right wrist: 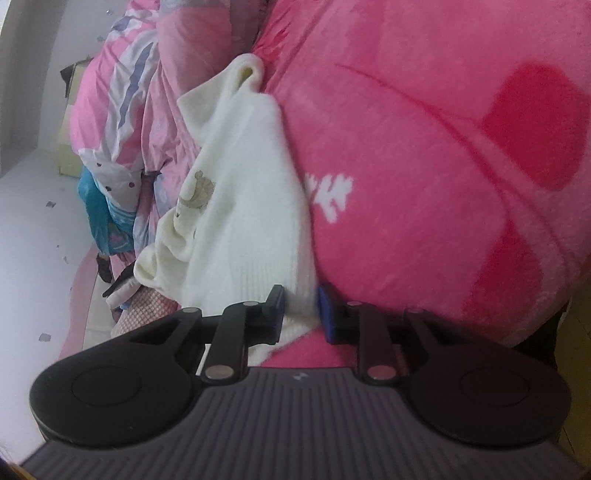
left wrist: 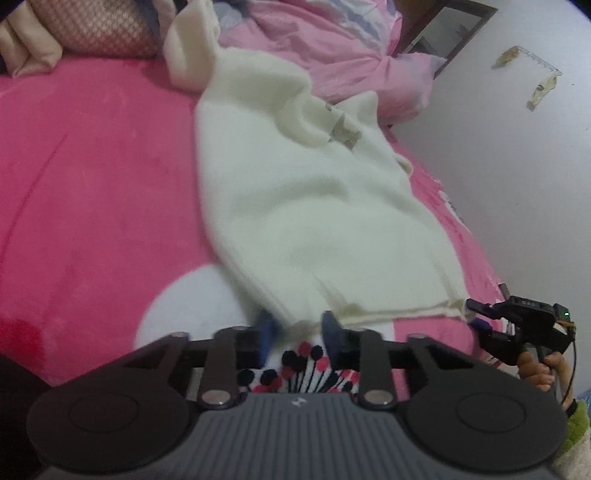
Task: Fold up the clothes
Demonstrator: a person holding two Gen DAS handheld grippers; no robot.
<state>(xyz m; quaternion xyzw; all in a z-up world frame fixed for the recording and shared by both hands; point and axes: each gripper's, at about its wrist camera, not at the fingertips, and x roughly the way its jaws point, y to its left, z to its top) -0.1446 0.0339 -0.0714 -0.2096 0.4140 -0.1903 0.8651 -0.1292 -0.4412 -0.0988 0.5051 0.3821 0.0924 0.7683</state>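
A cream sweater [left wrist: 314,206] lies lengthwise on the pink blanket [left wrist: 92,184], hem toward me, with a tan print near its collar. My left gripper [left wrist: 297,330] is open, and the hem's left corner lies just at its fingertips, which are blurred. At the hem's right corner is my right gripper [left wrist: 476,315], held by a hand [left wrist: 539,373]. In the right wrist view the right gripper [right wrist: 301,314] is shut on the ribbed hem of the sweater [right wrist: 251,206], and cloth fills the gap between its fingers.
A crumpled pink patterned quilt [left wrist: 332,48] is heaped beyond the sweater, next to a checked pillow [left wrist: 103,29]. A pale wall [left wrist: 517,166] runs along the bed's right side. The right wrist view shows the blanket [right wrist: 424,184] and the floor [right wrist: 29,240] past the bed edge.
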